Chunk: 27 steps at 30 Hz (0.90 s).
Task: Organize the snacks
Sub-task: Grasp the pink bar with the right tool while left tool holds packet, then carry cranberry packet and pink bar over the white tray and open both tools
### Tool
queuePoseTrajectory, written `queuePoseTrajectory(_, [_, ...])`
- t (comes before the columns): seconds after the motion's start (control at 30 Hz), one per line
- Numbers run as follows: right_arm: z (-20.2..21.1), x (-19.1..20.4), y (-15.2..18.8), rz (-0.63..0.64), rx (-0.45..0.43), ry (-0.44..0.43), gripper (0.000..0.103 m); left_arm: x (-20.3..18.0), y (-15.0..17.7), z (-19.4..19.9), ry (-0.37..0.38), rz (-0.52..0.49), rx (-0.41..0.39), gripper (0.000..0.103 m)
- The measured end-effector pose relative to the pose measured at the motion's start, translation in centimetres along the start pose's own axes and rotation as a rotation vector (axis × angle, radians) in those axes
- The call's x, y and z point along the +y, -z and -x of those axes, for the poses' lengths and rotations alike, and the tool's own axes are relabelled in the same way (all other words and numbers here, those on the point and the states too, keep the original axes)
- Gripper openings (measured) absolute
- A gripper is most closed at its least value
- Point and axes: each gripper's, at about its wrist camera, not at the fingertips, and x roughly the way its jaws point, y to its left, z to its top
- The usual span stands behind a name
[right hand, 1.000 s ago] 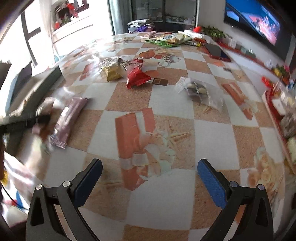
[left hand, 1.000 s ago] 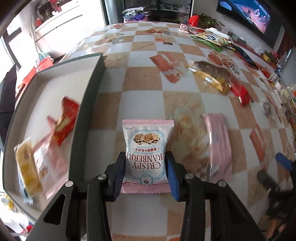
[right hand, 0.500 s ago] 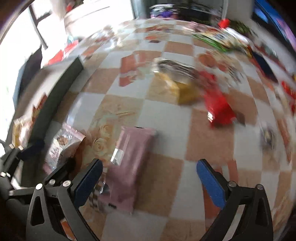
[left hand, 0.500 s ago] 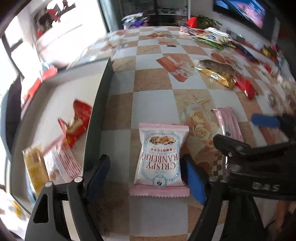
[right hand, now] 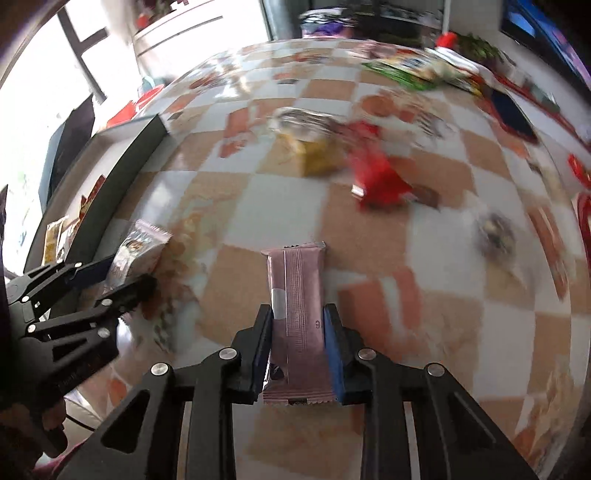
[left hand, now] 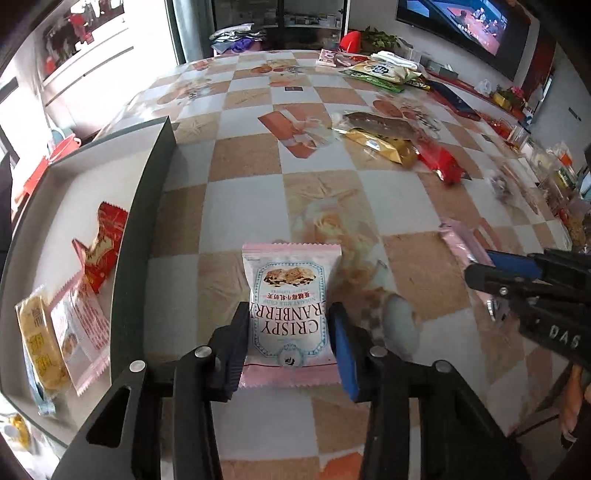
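- Cranberry crisp packet (left hand: 290, 314), pink-edged with a pale blue panel, sits on the checkered tablecloth (left hand: 243, 210) just beside the dark-walled tray (left hand: 147, 206); the left gripper (left hand: 291, 339) closes its jaws on the packet's two sides, pads against the wrapper.
- Mauve snack bar (right hand: 297, 317) lies lengthwise between the pads of the right gripper (right hand: 297, 350), whose jaws are closing and already pinch the bar's long edges; seen from the left wrist, that gripper reaches in from the right over the same bar.
- Inside the tray, on its white floor, rest a red wrapper (left hand: 103, 251), a pink-trimmed clear sachet (left hand: 83, 332) and a yellow packet (left hand: 40, 343), the last two overlapping.
- Farther up the cloth, a gold pouch (left hand: 384, 147) under a brown packet (left hand: 380, 125) lies touching a red pouch (left hand: 441, 162); these are blurred in the right wrist view.
- At the table's far end, a heap of green and white bags (left hand: 384, 72) sits near a wall-mounted screen (left hand: 458, 26).
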Motion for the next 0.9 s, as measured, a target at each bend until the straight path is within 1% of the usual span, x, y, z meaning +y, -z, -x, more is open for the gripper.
queuePoseTrajectory(0.13, [0.9,-1.5,1.3,-0.047,-0.010,-0.026,0.029,0.3,0.9,0.8,0.024,0.037,0.002,0.045])
queuePoseTrajectory(0.23, [1.4,-2.2,1.7,-0.081,-0.009,-0.056,0.029,0.5,1.3,1.7,0.016,0.044,-0.009,0.045])
queuePoseTrajectory(0.33, [1.7,-2.4,2.0,-0.096,-0.013,-0.070,0.029,1.0,1.5,2.8,0.005,0.050,-0.027,0.045])
queuePoseTrajectory(0.43, [1.8,-2.3,2.1,-0.096,-0.013,-0.065,0.029,1.7,1.7,3.9,-0.009,0.058,-0.042,0.045])
queuePoseTrajectory(0.53, [1.4,-1.8,1.8,-0.072,-0.001,-0.033,0.030,2.5,2.0,4.9,-0.014,0.070,-0.058,0.045])
queuePoseTrajectory(0.6, [1.2,-1.2,1.3,-0.028,0.012,-0.002,0.042,2.9,2.2,5.3,-0.014,0.075,-0.063,0.045])
queuePoseTrajectory(0.63, [1.0,-0.8,1.1,-0.009,0.017,0.015,0.052,3.1,2.4,5.4,-0.014,0.078,-0.066,0.045])
queuePoseTrajectory(0.7, [0.6,-0.1,0.9,0.024,0.021,0.064,0.052,3.5,2.6,5.7,-0.016,0.085,-0.068,0.045])
queuePoseTrajectory(0.73, [0.4,0.2,0.8,0.039,0.023,0.085,0.052,3.7,2.8,5.9,-0.016,0.087,-0.068,0.045])
queuePoseTrajectory(0.77, [0.3,0.5,0.8,0.051,0.027,0.105,0.047,3.9,2.9,6.0,-0.018,0.089,-0.069,0.045])
queuePoseTrajectory(0.8, [0.3,0.8,0.7,0.062,0.026,0.114,0.038,4.2,3.0,6.2,-0.020,0.091,-0.071,0.045])
queuePoseTrajectory(0.83, [0.4,0.9,0.7,0.062,0.026,0.105,0.025,4.4,3.1,6.3,-0.023,0.094,-0.072,0.045])
queuePoseTrajectory(0.87, [0.5,0.8,0.7,0.051,0.032,0.086,0.025,4.9,3.2,6.6,-0.024,0.100,-0.075,0.045])
queuePoseTrajectory(0.9, [0.6,0.7,0.6,0.025,0.037,0.040,0.025,5.3,3.3,6.8,-0.025,0.103,-0.079,0.045])
